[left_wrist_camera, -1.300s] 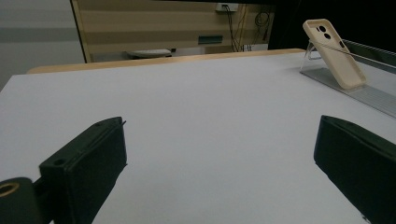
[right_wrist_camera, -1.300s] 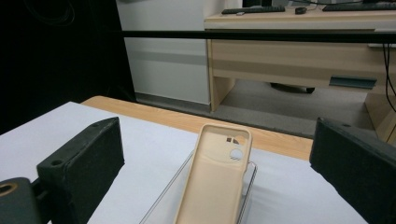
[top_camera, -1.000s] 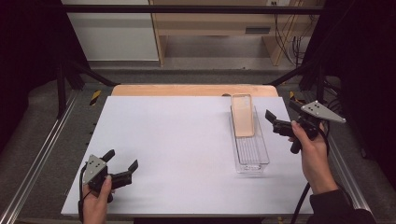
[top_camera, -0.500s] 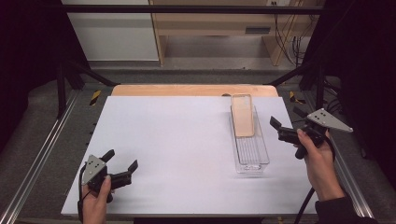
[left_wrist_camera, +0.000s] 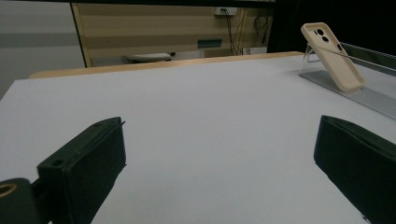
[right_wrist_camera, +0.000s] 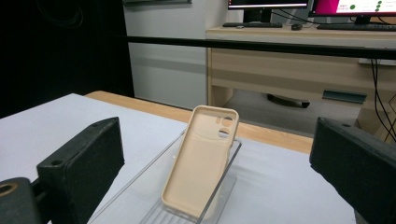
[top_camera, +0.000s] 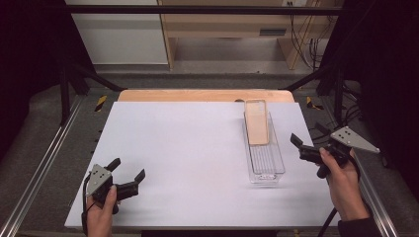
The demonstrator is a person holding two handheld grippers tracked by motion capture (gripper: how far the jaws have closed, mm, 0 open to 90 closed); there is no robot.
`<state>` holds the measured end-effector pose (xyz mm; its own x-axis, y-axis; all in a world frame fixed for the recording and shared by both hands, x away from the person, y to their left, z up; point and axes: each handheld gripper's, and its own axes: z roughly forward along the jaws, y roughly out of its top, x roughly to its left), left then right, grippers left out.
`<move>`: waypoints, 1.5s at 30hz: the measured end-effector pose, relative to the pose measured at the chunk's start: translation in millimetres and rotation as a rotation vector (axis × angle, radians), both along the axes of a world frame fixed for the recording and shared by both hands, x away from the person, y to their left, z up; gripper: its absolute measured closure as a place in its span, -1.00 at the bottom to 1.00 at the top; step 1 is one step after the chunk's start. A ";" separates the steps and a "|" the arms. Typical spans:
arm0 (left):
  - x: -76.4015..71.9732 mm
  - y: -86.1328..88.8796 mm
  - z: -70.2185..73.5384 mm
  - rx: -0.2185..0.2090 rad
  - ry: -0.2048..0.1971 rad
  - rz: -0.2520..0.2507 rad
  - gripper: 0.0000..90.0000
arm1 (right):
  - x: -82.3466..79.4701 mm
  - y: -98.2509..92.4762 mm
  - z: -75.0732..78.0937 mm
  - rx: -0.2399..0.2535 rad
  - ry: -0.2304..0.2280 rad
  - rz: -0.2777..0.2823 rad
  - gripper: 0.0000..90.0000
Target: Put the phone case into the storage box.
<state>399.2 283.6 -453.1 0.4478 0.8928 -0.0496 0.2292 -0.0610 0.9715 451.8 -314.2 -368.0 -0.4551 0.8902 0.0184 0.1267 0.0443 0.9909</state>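
A beige phone case [top_camera: 257, 126] leans tilted inside the far end of a long clear plastic tray [top_camera: 267, 165] on the right of the white table [top_camera: 197, 143]. My right gripper [top_camera: 307, 135] stands open, held just right of the tray and apart from it. In the right gripper view the phone case [right_wrist_camera: 201, 168] stands ahead between the open jaws of the right gripper [right_wrist_camera: 215, 140], camera holes at its top. My left gripper [top_camera: 127, 169] rests open near the front left corner with nothing in it. The left gripper view has the phone case [left_wrist_camera: 332, 56] far off at the right.
A wooden strip [top_camera: 205, 95] runs along the table's far edge. Metal rails [top_camera: 44, 163] flank both sides of the table. A wooden desk [right_wrist_camera: 299, 51] with monitors stands beyond. Cables [top_camera: 306, 39] hang at the back right.
My right gripper has drawn back toward the person and slightly to the right, away from the tray. The left gripper, tray and case have not moved.
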 end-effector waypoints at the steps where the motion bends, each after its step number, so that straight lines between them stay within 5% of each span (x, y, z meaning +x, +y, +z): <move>1: 0.0 0.1 0.0 0.000 0.000 0.000 -0.96 | -1.5 -0.7 -1.3 -0.002 0.000 0.001 -0.93; 45: -6.7 2.7 -3.0 -0.005 -0.012 -0.023 -0.97 | -47.9 -1.9 -58.5 -0.009 0.008 0.035 -0.93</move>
